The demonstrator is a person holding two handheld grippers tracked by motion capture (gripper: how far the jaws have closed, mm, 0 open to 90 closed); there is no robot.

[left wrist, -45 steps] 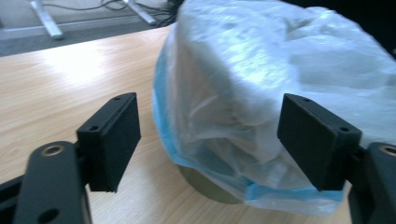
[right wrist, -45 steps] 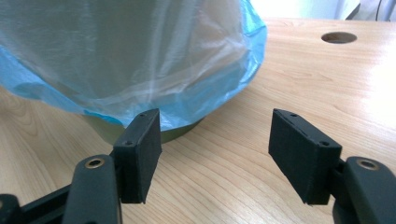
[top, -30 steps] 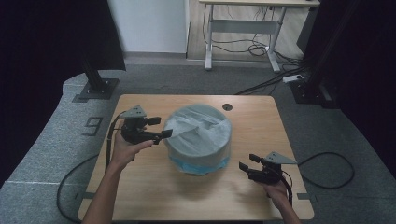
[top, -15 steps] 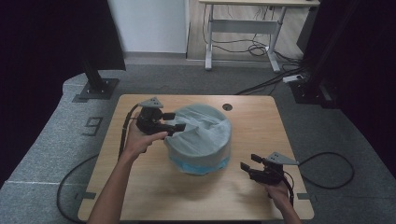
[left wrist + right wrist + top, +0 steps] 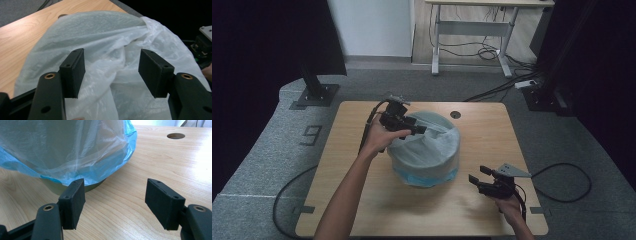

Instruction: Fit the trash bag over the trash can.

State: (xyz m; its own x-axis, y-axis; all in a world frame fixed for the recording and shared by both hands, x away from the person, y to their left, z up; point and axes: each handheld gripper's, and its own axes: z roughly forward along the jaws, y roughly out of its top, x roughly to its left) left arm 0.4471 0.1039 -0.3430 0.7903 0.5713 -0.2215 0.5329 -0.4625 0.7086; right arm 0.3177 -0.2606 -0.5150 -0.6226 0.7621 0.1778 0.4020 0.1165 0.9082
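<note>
wooden table (image 5: 362,190) | left gripper (image 5: 414,126) closing, jaws astride plastic bag (image 5: 427,142)

Room layout: workstation surroundings

A light wooden table (image 5: 492,130) with a round cable hole (image 5: 455,114) is set on grey carpet (image 5: 272,165). Black curtains (image 5: 257,45) are hung at both sides. A white-legged desk (image 5: 472,25) with loose cables (image 5: 492,52) is placed beyond.

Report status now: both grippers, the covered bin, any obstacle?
Left gripper open, jaws just closing over loose plastic bag on bin. Right gripper open, beside it. Nothing blocking.
</note>
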